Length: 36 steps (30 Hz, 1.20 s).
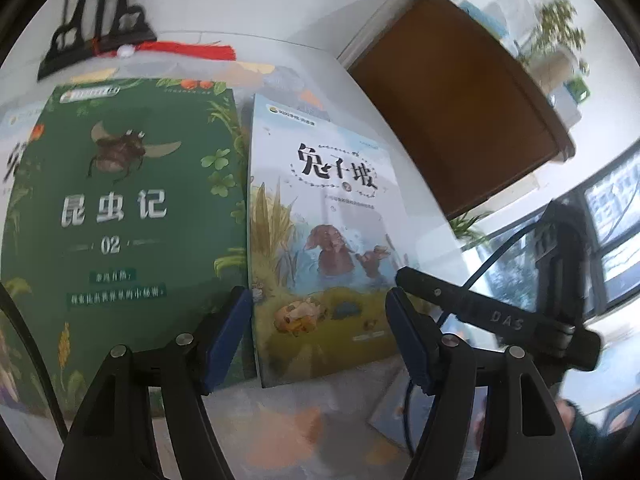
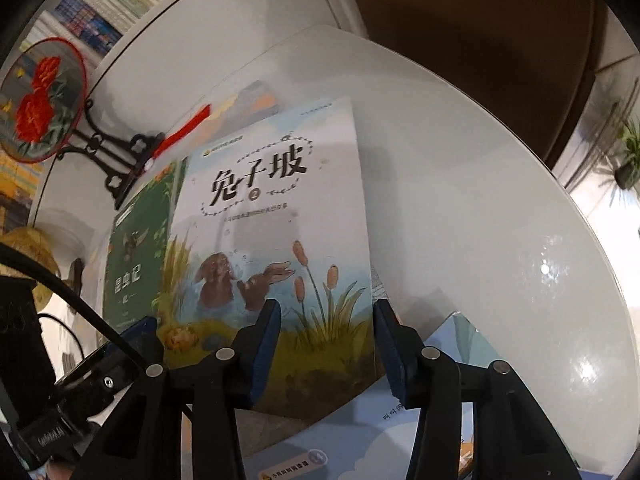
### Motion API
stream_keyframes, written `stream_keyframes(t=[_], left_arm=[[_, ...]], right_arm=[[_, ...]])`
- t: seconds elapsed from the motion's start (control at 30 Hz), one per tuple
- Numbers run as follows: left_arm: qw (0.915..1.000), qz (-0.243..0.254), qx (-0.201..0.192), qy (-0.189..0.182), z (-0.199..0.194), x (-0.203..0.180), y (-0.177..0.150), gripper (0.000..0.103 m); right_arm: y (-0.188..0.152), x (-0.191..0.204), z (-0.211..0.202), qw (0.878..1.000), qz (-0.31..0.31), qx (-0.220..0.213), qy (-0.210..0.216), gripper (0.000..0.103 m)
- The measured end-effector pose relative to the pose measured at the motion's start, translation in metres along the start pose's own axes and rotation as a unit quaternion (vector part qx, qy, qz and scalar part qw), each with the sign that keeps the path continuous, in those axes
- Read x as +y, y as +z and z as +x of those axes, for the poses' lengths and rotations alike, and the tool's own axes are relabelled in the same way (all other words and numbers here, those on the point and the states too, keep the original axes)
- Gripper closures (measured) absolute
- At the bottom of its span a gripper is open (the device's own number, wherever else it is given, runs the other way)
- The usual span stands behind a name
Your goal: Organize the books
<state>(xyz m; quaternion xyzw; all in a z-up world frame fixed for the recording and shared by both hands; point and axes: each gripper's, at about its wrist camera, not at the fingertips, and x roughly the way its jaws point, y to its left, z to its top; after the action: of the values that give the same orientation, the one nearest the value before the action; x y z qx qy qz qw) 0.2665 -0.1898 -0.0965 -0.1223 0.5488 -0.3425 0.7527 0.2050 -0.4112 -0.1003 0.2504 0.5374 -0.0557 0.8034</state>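
A pale blue picture book with rabbits on its cover [image 1: 320, 220] lies flat on the white round table [image 2: 500, 220]. Its left edge is against a green insect book [image 1: 120, 200]. My left gripper [image 1: 316, 340] hovers open over the rabbit book's near end, its pads apart and pressing nothing. My right gripper [image 2: 328, 344] is open over the rabbit book's [image 2: 272, 220] near right corner, with its right finger just outside the book's edge. One right finger [image 1: 440, 296] reaches in beside that edge in the left wrist view.
Another blue book [image 2: 360, 440] lies partly under the rabbit book's near end. A round embroidered fan [image 2: 44, 100] on a black stand with a red tassel [image 1: 188, 48] stands at the back. A brown chair back [image 1: 460, 120] is beyond the table's rim.
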Motion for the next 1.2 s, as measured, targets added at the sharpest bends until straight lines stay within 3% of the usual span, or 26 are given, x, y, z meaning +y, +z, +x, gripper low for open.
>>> stream_keyframes(t=[0.17,0.37,0.5,0.6,0.8,0.87,1.03,1.2], left_arm=[[0.9988,-0.007,-0.03,-0.038,-0.034,-0.006,-0.01,0.036],[0.9978,-0.017,-0.063,-0.005,-0.084,0.001,-0.047,0.036],[0.9941,-0.073,-0.072,0.037,-0.11,0.037,-0.082,0.036],[0.9878,-0.127,-0.075,0.051,-0.128,0.066,-0.11,0.036],[0.9793,-0.178,-0.066,0.071,-0.138,0.097,-0.151,0.037],[0.9766,-0.187,-0.073,0.077,-0.139,0.101,-0.153,0.039],[0.9674,-0.188,-0.098,0.138,-0.14,0.102,-0.139,0.039],[0.9695,-0.146,-0.084,0.178,-0.123,0.1,-0.121,0.039]], right_arm=[[-0.002,0.006,-0.002,1.0,-0.02,0.007,0.019,0.054],[-0.023,0.043,0.003,0.994,-0.078,0.047,0.058,0.054],[-0.05,0.075,0.009,0.986,-0.129,0.073,0.073,0.054],[-0.071,0.1,0.011,0.978,-0.164,0.091,0.095,0.054],[-0.112,0.14,0.016,0.959,-0.234,0.118,0.109,0.054],[-0.115,0.142,0.016,0.959,-0.232,0.119,0.114,0.056],[-0.111,0.144,0.015,0.964,-0.232,0.098,0.089,0.059],[-0.114,0.143,0.021,0.967,-0.231,0.091,0.063,0.061]])
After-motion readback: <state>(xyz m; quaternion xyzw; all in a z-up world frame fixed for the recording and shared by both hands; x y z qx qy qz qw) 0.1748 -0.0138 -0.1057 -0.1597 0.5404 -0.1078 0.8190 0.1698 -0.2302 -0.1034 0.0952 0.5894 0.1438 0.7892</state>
